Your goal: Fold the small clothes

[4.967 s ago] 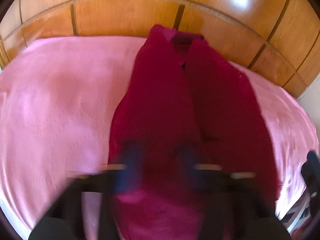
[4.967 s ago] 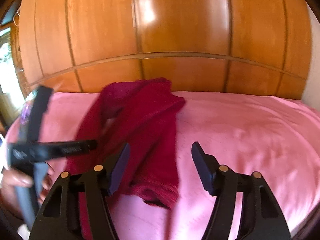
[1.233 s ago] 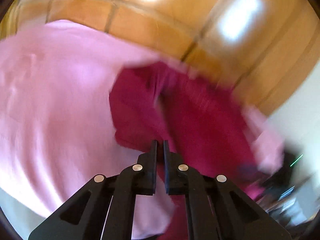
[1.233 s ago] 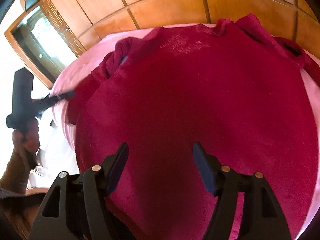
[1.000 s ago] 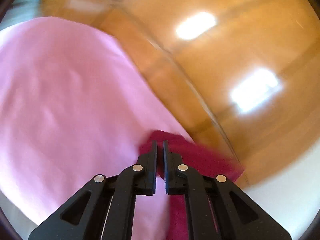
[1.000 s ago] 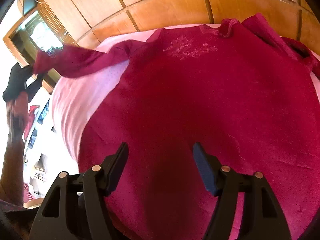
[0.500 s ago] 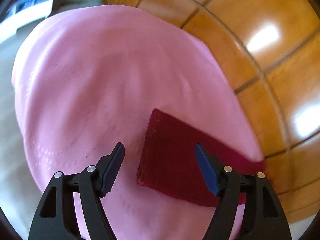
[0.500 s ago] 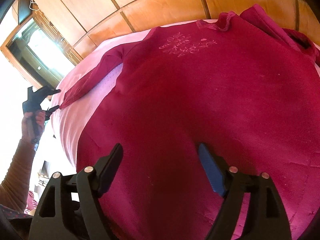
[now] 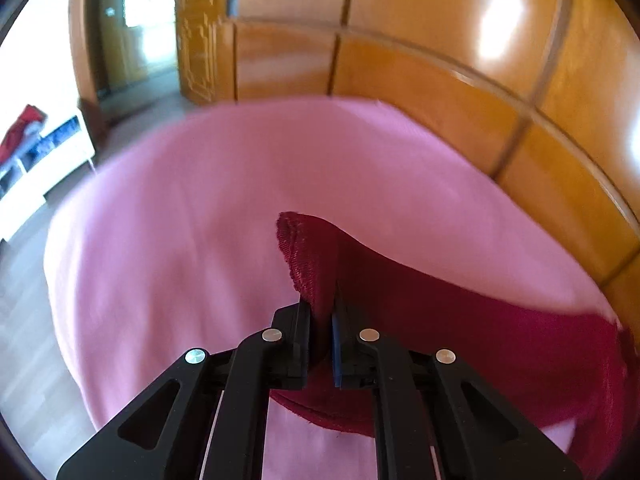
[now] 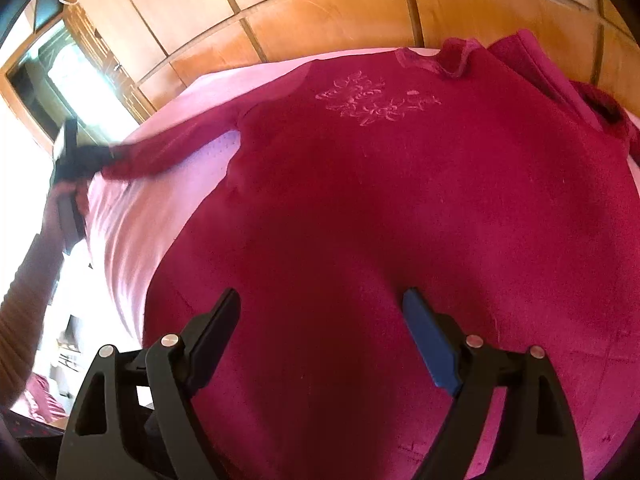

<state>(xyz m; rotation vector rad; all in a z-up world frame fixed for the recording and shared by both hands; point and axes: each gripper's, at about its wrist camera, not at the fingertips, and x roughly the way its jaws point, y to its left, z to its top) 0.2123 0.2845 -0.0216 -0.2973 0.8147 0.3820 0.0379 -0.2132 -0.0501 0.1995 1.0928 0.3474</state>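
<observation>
A dark red sweater (image 10: 400, 208) with pale embroidery on the chest lies spread flat on a pink bed (image 10: 132, 220). My right gripper (image 10: 322, 304) is open and empty, hovering over the sweater's lower body. My left gripper (image 9: 320, 312) is shut on the cuff end of the sweater's sleeve (image 9: 440, 300) and lifts it a little off the bed (image 9: 180, 240). In the right wrist view the left gripper (image 10: 76, 156) shows at the far left, holding the stretched-out sleeve (image 10: 160, 152). The sweater's other sleeve is bunched at the far right (image 10: 600, 108).
A wooden headboard (image 10: 340, 12) runs along the far side of the bed. A doorway and window (image 9: 144, 20) lie beyond the bed's left end. White furniture (image 9: 36, 164) stands on the floor left of the bed.
My left gripper was open over the sleeve end half a second ago; now it is shut on the cuff and lifting it. The right gripper has stayed open over the sweater.
</observation>
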